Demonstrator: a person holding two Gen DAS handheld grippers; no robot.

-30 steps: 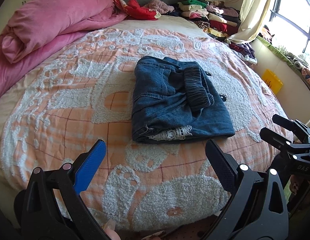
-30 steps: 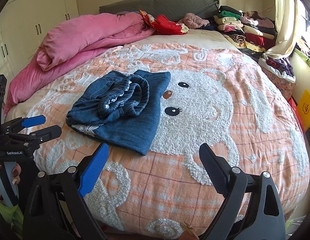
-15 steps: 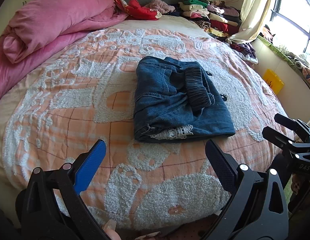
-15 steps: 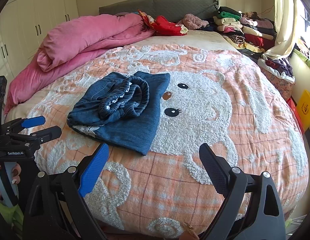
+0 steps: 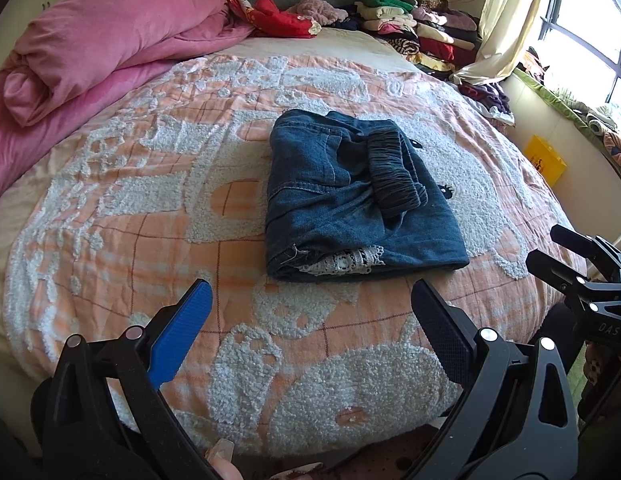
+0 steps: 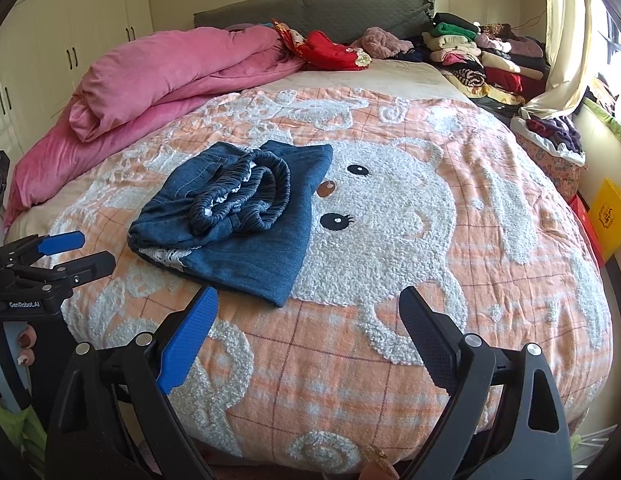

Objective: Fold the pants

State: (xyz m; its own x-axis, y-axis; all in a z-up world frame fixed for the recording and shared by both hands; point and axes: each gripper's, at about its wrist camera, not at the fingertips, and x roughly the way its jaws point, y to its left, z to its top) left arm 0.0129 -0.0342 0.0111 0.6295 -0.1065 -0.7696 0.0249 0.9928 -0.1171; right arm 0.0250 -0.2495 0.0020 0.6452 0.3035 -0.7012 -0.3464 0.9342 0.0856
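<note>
bed [image 6: 450, 320]: peach bear-pattern bedspread | folded denim pants [image 5: 350, 200] lie mid-bed | pink duvet [image 6: 170, 76] by headboard | stacked clothes [image 6: 482, 60] near curtain | left tool [image 5: 310, 312] spread, empty | right tool [image 6: 308, 320] spread, empty

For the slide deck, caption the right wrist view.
Folded denim pants lie on the bear-pattern bedspread, beyond the open, empty right claw.

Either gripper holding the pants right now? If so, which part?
Nothing held. Left gripper and right gripper are both open, clear of the folded pants lying on the bed.
</note>
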